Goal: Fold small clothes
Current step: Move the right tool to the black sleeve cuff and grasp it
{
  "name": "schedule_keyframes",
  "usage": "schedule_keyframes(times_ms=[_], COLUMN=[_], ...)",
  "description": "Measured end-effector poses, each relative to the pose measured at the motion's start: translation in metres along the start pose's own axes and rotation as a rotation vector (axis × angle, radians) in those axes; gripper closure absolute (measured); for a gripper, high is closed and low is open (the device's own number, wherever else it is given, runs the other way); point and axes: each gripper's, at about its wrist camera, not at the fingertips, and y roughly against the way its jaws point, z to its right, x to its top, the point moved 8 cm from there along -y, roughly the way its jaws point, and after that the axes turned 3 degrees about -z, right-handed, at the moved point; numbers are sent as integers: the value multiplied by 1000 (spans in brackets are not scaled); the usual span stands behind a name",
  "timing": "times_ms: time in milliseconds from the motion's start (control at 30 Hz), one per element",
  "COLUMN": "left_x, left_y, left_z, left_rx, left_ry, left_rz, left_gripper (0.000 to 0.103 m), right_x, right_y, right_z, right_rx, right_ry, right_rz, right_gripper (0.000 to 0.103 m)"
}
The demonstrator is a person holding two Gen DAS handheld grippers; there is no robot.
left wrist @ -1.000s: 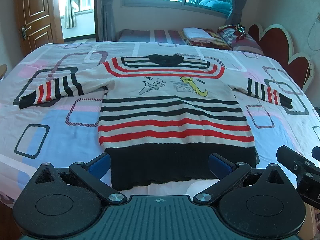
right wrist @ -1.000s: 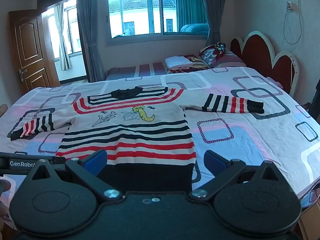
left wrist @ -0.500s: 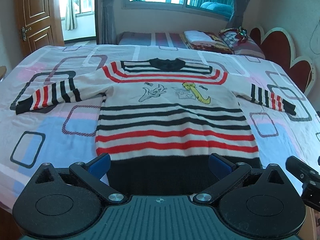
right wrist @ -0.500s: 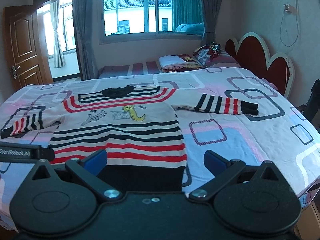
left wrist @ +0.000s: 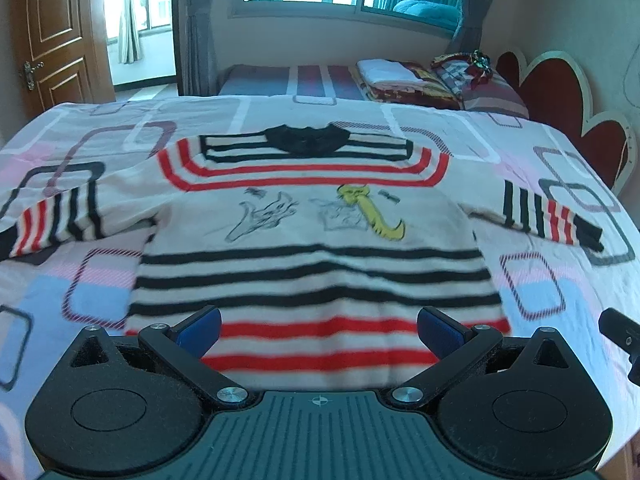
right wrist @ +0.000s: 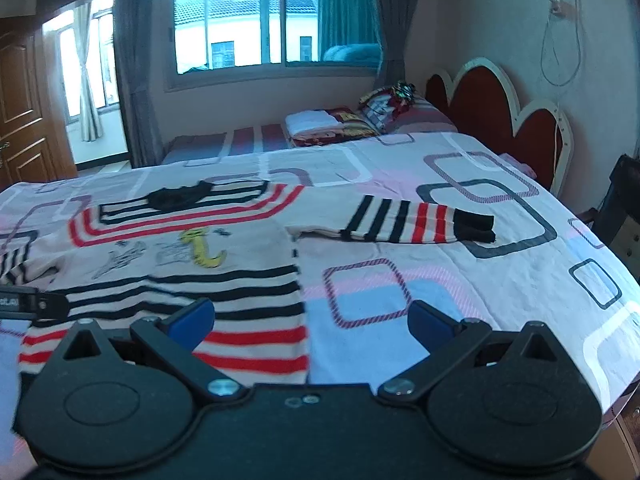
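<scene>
A small cream sweater [left wrist: 312,248] with red and black stripes and a cat drawing lies flat on the bed, front up, both sleeves spread out. My left gripper [left wrist: 319,330] is open and empty, low over the sweater's lower stripes at its middle. My right gripper [right wrist: 311,324] is open and empty, over the sweater's right side edge [right wrist: 298,280]. The right sleeve [right wrist: 416,222] lies stretched out ahead of it. The black hem is hidden under both grippers. Part of the right gripper [left wrist: 622,330] shows at the left view's right edge.
The bed has a pink, blue and white sheet [right wrist: 440,292] with rectangle prints. A red scalloped headboard [right wrist: 500,112] stands at the right. Folded bedding and pillows [left wrist: 420,80] lie on a second bed by the window. A wooden door [left wrist: 56,32] is far left.
Both grippers have moved forward and lower over the sweater, so the black hem has gone out of sight beneath them. Both stay open.
</scene>
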Motion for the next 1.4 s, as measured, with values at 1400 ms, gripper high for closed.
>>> schedule_keyframes(times_ms=[1400], left_x=[114], left_y=[-257], left_z=[83], left_rx=[169], left_ry=[53], left_rz=[-112], left_gripper=[0], right_x=[61], right_y=[-295], right_z=[237], right_rx=[-165], right_ry=[-405], right_rz=[-235], right_gripper=[28])
